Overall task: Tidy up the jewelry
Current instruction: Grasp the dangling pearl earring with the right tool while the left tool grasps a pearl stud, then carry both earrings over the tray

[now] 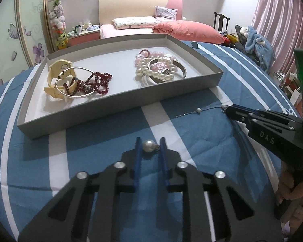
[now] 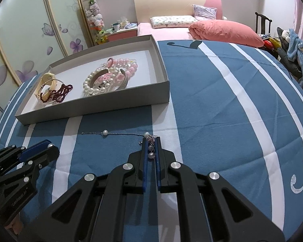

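A grey shallow box (image 1: 119,111) (image 2: 95,107) lies on the blue striped cloth. It holds a cream watch (image 1: 56,74), a silver bangle, dark red beads (image 1: 97,82) (image 2: 60,93), and white and pink pearl bracelets (image 1: 157,68) (image 2: 109,76). My left gripper (image 1: 149,144) (image 2: 46,147) is shut on a pearl earring (image 1: 148,145). My right gripper (image 2: 151,143) (image 1: 227,109) is shut on a bunched thin chain necklace with pearls (image 2: 151,141); the rest of the chain (image 2: 111,134) (image 1: 198,112) trails left across the cloth.
A bed with a pink quilt (image 2: 222,30) stands behind. A wardrobe with flower patterns (image 2: 30,40) is at the left. A chair piled with clothes (image 2: 293,50) is at the right. A small ring (image 2: 140,142) lies beside my right fingertips.
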A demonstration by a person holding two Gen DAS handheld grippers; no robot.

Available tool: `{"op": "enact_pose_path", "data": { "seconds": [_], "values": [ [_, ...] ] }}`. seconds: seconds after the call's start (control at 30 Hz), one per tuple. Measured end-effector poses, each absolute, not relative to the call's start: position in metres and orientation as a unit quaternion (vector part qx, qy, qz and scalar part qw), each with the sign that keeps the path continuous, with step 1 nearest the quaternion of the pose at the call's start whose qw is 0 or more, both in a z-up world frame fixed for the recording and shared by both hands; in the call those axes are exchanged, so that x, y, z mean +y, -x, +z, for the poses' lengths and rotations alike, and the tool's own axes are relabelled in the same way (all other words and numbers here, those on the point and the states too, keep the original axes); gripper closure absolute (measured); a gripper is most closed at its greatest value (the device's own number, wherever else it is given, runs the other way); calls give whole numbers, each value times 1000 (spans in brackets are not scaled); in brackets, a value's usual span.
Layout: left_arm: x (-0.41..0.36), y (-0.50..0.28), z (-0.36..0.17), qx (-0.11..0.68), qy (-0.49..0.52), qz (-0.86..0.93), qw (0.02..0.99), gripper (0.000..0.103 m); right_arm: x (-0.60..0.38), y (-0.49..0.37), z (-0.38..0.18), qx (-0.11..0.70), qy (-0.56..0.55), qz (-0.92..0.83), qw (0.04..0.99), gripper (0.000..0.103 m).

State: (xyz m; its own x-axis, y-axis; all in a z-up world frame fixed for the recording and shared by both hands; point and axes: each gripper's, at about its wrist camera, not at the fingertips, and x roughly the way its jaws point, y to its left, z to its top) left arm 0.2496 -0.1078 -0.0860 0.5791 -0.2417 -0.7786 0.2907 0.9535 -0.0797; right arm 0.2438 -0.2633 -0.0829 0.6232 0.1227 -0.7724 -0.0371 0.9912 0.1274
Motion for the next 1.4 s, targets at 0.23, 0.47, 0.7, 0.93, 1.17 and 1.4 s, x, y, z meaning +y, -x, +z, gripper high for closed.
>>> {"op": "enact_pose_path", "data": {
  "seconds": [0.23,0.47,0.7,0.93,1.17,1.4],
  "values": [
    [-97,-248,-85,433,-11,-140,890,87,-263,-244,-83,431,-49,46,900,95],
    [-53,-241,-83,432,22,-98,896,87,-245,-236,-79,422,-45,83,902,95],
    [-14,-232,-78,424,47,-64,902,87,-228,-220,-60,363,-37,117,924,95],
    [2,-221,-69,403,72,-54,911,87,-229,-207,-36,295,-46,131,945,95],
    [3,-212,-60,384,76,-53,919,87,-227,-202,-22,258,-49,138,955,95],
    [1,-208,-42,348,79,-54,932,87,-229,-199,-14,236,-59,138,960,95]
  ]
}}
